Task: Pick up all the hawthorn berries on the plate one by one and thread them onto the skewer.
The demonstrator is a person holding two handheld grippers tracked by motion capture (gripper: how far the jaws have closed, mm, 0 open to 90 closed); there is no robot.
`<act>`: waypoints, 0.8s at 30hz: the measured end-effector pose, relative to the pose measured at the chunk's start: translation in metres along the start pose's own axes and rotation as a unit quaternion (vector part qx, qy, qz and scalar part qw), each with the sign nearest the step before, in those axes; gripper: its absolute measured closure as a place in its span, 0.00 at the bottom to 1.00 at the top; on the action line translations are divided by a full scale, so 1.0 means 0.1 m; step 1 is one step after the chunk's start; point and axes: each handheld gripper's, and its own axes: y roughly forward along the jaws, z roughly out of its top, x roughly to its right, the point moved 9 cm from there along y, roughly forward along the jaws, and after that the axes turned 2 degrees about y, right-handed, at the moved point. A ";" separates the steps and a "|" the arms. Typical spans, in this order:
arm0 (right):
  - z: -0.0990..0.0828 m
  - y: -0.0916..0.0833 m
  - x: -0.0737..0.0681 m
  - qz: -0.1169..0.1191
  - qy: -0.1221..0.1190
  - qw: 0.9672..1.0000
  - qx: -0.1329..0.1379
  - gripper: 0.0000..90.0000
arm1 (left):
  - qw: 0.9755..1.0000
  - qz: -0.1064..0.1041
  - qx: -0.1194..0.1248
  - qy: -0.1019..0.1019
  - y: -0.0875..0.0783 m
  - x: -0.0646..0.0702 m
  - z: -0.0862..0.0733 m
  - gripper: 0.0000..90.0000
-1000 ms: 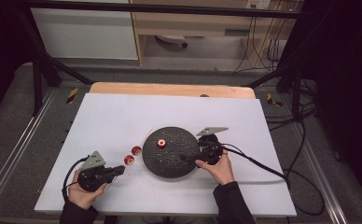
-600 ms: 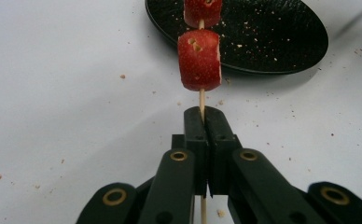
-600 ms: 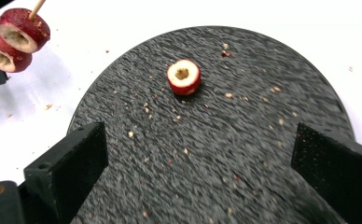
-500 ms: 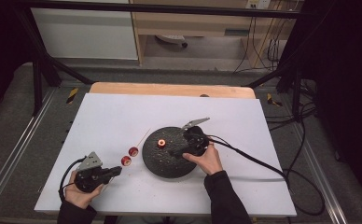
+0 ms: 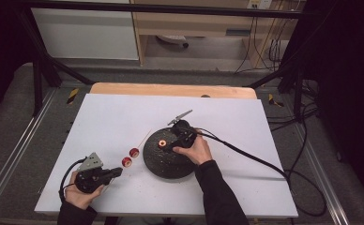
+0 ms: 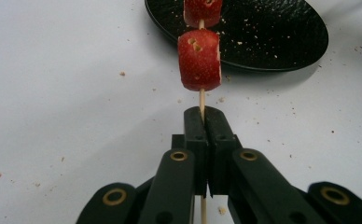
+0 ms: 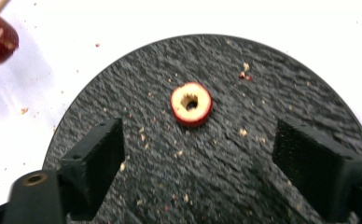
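Two red fruit slices (image 6: 199, 58) already sit on the skewer (image 6: 201, 99) clamped in the left tongs (image 6: 203, 113) near the bench's front-left; right tongs (image 7: 198, 154), jaws closing but empty, straddle the last slice (image 7: 191, 104) on the black plate (image 7: 281, 84).

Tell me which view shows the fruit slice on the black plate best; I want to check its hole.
The right gripper view: the slice lies close and face-on, its centre hole plain, ahead of the open right gripper. The high view shows it small on the plate. The left gripper view gives the skewered pieces instead.
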 end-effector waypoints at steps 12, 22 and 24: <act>0.11 0.20 -0.04 0.004 -0.020 0.999 -0.026 0.39 | 1.000 0.001 -0.002 -0.001 0.01 0.00 0.00 0.98; 0.14 0.32 -0.03 0.001 -0.020 0.999 -0.047 0.52 | 1.000 0.001 -0.001 -0.003 0.01 -0.01 0.00 0.98; 0.13 0.34 -0.02 0.004 -0.024 0.998 -0.050 0.54 | 1.000 0.000 -0.001 -0.003 0.01 0.00 0.00 0.98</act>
